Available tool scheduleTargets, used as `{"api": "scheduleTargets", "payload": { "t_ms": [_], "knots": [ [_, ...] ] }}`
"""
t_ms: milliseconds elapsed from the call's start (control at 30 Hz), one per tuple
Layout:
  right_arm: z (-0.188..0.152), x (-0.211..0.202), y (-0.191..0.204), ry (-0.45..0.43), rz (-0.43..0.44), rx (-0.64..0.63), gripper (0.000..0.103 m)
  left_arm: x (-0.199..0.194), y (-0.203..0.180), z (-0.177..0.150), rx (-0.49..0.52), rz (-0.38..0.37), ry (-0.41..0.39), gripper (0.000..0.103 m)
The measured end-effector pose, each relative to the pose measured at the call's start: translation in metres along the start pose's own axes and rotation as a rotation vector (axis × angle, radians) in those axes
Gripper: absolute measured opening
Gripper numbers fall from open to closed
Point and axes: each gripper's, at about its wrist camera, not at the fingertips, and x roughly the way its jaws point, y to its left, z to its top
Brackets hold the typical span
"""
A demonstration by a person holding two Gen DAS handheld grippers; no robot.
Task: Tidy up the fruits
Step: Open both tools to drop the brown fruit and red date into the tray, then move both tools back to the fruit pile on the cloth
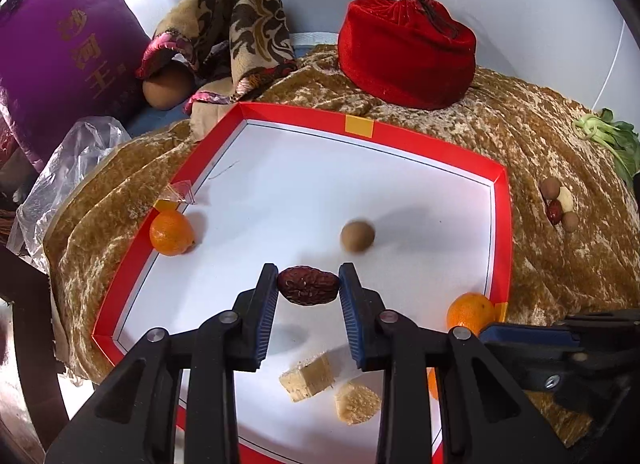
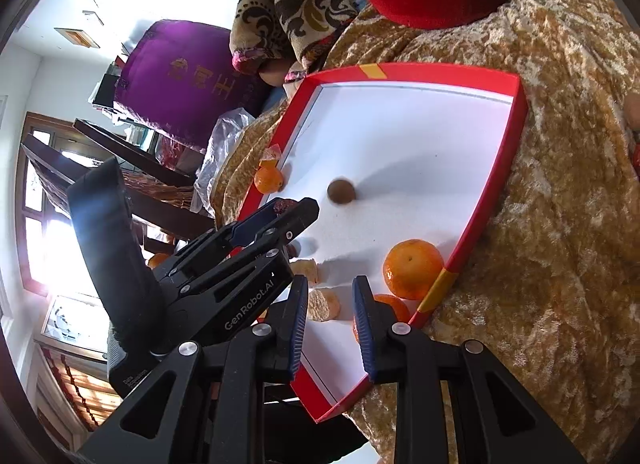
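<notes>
- The left gripper [image 1: 308,284] is clamping one dark red dried date [image 1: 308,286] between its two blue-padded fingers [image 1: 267,312], holding it over the white floor of the tray [image 1: 360,126].
- The right gripper [image 2: 330,296] is hanging over the near corner of the same tray with its fingers spread apart and gripping nothing.
- One red-rimmed tray is lying on a gold velvet cloth [image 1: 540,152] that is covering the counter.
- One small round brown fruit [image 1: 357,236] is sitting near the middle of the tray; it is showing blurred, so its kind is hard to tell, perhaps a longan.
- Oranges are counting three in the right wrist view: one [image 2: 269,180] at the far left edge, one [image 2: 413,269] in the near right corner, and a third [image 2: 390,306] partly hidden behind the right finger.
- Two pale, crumbly snack pieces [image 1: 308,380] are lying side by side on the tray floor, below the left gripper.
- Four small items [image 1: 559,204] are clustering on the cloth to the right of the tray: two brown round ones, one red, one pale.
- One red velvet hat [image 1: 408,52] is resting on the cloth behind the tray.
- One leafy green vegetable [image 1: 612,140] is lying at the far right edge.
- One purple bag [image 1: 68,48], one patterned fabric [image 1: 240,16] and one clear plastic bag [image 1: 64,168] are sitting to the left.
</notes>
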Motion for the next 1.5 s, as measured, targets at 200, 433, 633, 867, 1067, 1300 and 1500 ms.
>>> {"api": "scheduleTargets", "payload": {
  "t_ms": [200, 433, 633, 867, 1067, 1300, 1500],
  "knots": [
    [0.006, -0.031, -0.015, -0.063, -0.002, 0.042, 0.025, -0.003, -0.014, 0.005, 0.014, -0.005, -0.022, 0.029],
    [0.012, -0.068, -0.040, -0.138, -0.009, 0.110, 0.025, -0.009, -0.034, 0.013, 0.038, -0.016, -0.060, 0.045],
    [0.016, -0.103, -0.061, -0.206, -0.004, 0.164, 0.025, -0.015, -0.051, 0.020, 0.044, -0.015, -0.103, 0.060],
    [0.017, -0.143, -0.088, -0.291, -0.008, 0.234, 0.025, -0.019, -0.080, 0.026, 0.079, -0.023, -0.138, 0.067],
    [0.018, -0.162, -0.103, -0.329, -0.013, 0.277, 0.025, -0.021, -0.116, 0.025, 0.180, -0.033, -0.152, 0.067],
    [0.012, -0.174, -0.117, -0.345, -0.045, 0.307, 0.025, -0.021, -0.150, 0.023, 0.262, -0.057, -0.153, 0.067],
    [0.011, -0.177, -0.122, -0.344, -0.074, 0.314, 0.026, -0.014, -0.166, 0.022, 0.291, -0.059, -0.131, 0.067]
  ]
}}
